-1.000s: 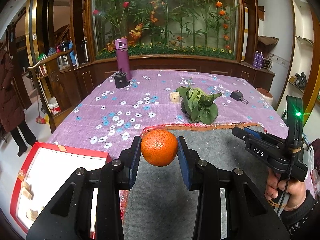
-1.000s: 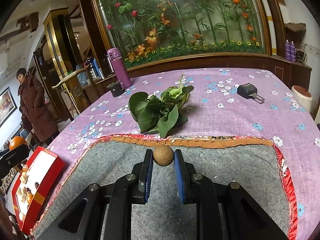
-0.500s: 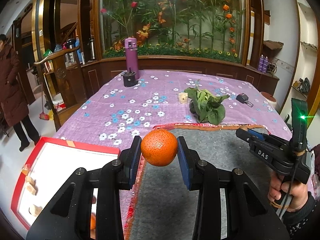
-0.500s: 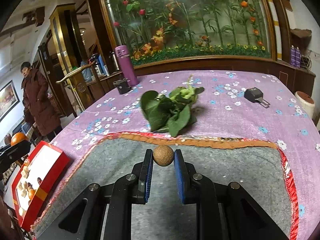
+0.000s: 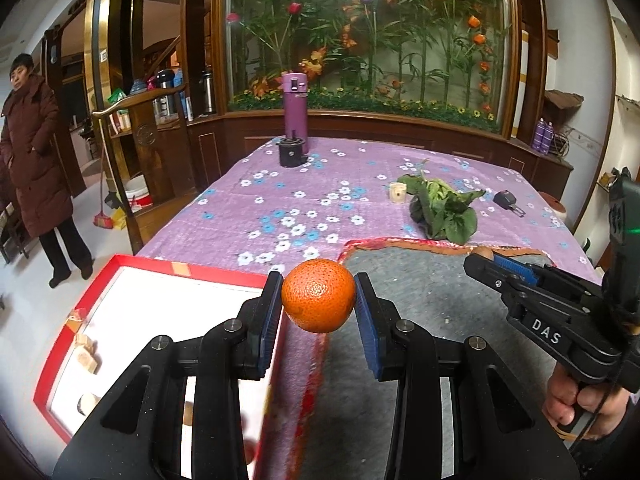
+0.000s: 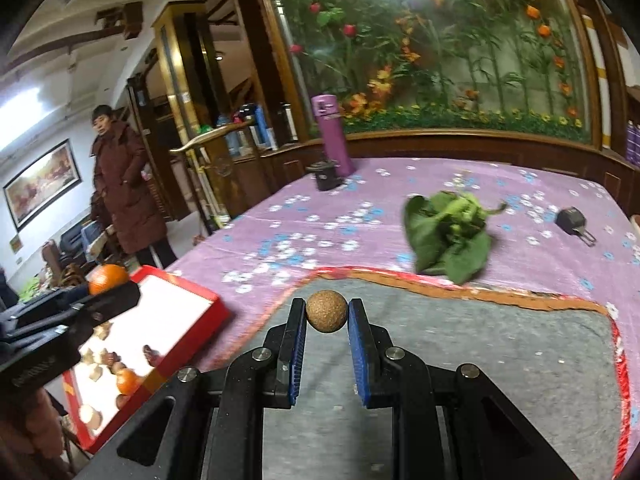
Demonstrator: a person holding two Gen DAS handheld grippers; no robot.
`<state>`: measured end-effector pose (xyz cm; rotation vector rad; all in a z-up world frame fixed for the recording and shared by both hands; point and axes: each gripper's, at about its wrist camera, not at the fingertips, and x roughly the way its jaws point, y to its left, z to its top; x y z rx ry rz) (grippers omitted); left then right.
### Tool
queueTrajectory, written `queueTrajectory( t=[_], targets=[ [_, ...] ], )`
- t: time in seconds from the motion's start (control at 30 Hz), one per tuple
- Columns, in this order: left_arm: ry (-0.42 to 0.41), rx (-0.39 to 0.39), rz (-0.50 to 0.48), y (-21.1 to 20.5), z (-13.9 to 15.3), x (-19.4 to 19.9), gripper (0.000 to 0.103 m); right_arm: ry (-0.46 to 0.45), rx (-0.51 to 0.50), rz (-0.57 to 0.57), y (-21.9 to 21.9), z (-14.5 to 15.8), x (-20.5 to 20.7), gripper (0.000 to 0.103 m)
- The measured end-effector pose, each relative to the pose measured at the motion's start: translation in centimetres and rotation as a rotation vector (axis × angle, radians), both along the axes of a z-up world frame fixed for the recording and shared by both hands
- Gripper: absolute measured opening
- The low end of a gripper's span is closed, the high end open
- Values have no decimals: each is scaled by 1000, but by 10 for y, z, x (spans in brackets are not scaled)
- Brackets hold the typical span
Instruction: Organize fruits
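At far left, red box with white floor, small fruits inside. Over its right edge, left gripper clamped on orange, held in the air. Further right, above grey mat, right gripper closed on small brown fruit. Beyond, leafy greens on purple cloth.

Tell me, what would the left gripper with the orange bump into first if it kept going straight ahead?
Probably the purple tablecloth. The left gripper, shut on the orange, points over the red box edge; farther on stands the purple bottle. Depth is unclear.
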<state>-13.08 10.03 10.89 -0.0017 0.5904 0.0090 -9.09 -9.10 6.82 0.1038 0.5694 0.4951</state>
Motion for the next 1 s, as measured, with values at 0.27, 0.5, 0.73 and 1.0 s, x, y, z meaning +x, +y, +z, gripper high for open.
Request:
queueTrajectory(
  t=[0.27, 0.5, 0.73, 1.0],
  targets=[
    [0, 8, 27, 19, -1, -10, 35, -29, 12, 86, 38, 13, -13, 20],
    [-6, 10, 48, 28, -1, -14, 35, -37, 18, 134, 58, 16, -23, 20],
    [-10, 14, 52, 31, -1, -17, 35, -39, 29, 153, 62, 16, -30, 20],
    [-7, 24, 54, 30, 0, -19, 35, -34, 44, 175, 62, 14, -34, 20]
  ],
)
